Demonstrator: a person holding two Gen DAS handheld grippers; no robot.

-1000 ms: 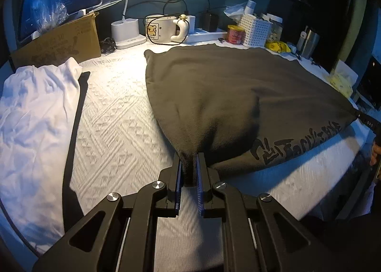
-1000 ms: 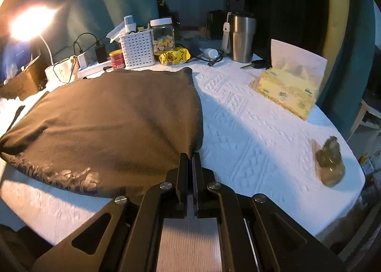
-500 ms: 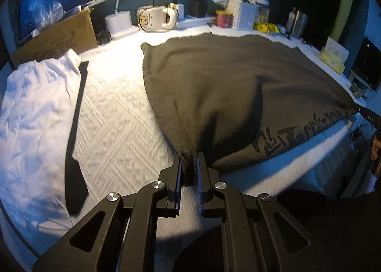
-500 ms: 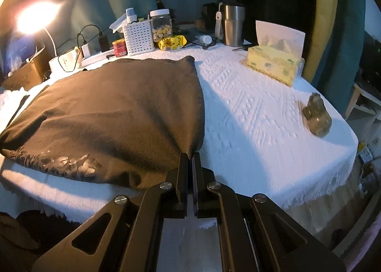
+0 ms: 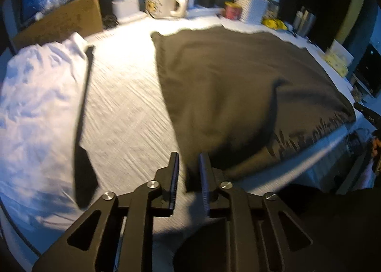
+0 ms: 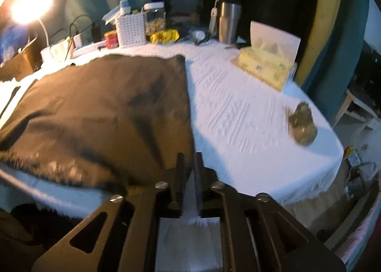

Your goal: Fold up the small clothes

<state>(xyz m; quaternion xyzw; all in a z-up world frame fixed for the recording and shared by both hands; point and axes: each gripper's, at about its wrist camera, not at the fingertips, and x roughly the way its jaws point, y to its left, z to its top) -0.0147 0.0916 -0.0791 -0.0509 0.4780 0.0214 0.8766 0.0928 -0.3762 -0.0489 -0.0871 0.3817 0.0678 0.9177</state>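
Both the left gripper (image 5: 188,169) and right gripper (image 6: 189,172), clenched a moment ago, are opening to release the dark garment's (image 5: 238,86) near corners, apparently finishing this fold.

Left gripper (image 5: 188,162) at 6 o'clock, jaws opening; corner of the dark garment (image 5: 238,95) sits between them, pads apart. Garment spreads toward 1–3 o'clock on the white tablecloth (image 5: 123,110). White cloth heap (image 5: 35,95) at 9 o'clock. Frame blurred.
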